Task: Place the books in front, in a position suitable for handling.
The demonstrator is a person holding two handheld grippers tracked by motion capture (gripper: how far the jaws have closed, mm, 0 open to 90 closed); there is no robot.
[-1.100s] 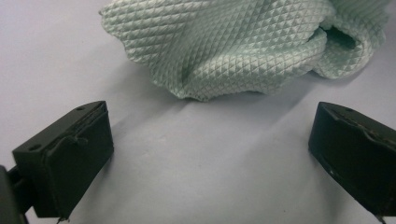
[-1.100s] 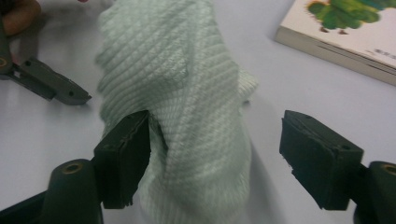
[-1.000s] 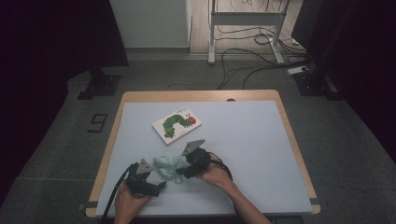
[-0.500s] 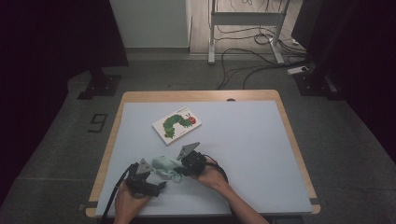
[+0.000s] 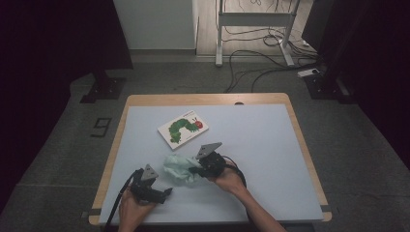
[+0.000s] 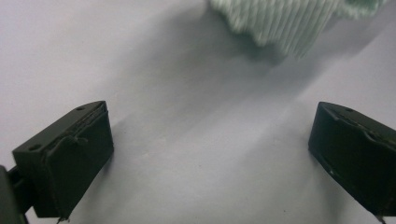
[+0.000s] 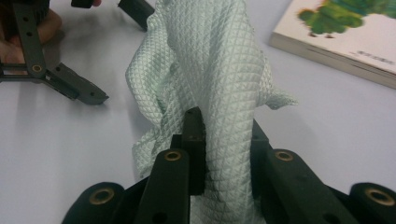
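Your right gripper (image 5: 197,169) with fingers (image 7: 193,140) just clamped shut on the pale green cloth (image 5: 180,168), cloth bunched on the desk (image 5: 270,145) just nearer you than the picture book (image 5: 183,129), your left gripper (image 5: 164,193) beside the cloth, fingers (image 6: 70,158) spread wide, gripping nothing

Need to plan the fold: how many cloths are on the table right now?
1. The pale green cloth lies bunched near the table's front edge, between the two hands, one end pinched in the right tool. The picture book lies beyond it; nothing suggests another cloth hidden.
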